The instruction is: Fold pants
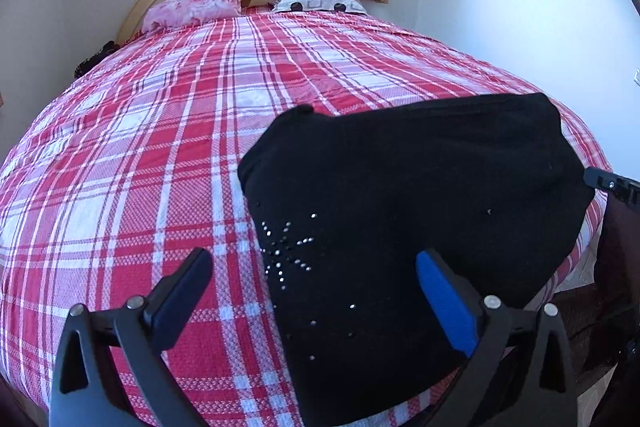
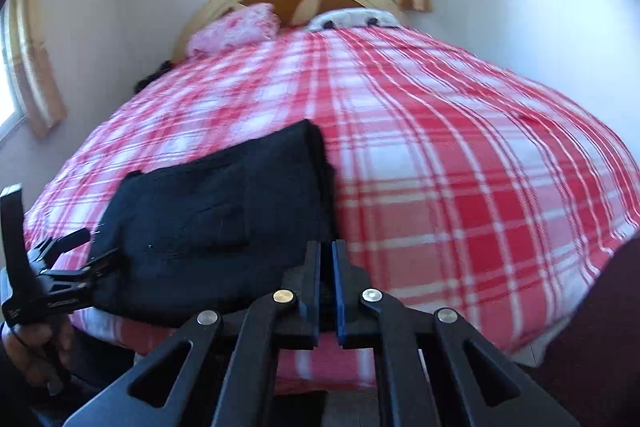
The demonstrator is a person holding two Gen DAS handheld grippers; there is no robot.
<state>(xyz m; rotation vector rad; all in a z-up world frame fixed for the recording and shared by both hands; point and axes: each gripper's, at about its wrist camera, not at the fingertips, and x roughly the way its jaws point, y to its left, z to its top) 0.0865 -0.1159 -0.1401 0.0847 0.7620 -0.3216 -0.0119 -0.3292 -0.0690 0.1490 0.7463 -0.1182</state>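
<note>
Two tools over black pants (image 1: 400, 195), folded compact near the foot edge of the plaid bed (image 1: 160, 131) — left tool (image 1: 316, 291) spread wide, released; right tool (image 2: 326, 279) nearly closed, possibly pinching the fold's edge — cannot tell.

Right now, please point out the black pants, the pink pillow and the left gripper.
black pants (image 1: 400, 187), left wrist view, middle of the folded cloth.
pink pillow (image 1: 196, 5), left wrist view, middle of its flowered face.
left gripper (image 1: 308, 279), left wrist view, midway between fingertips.
</note>
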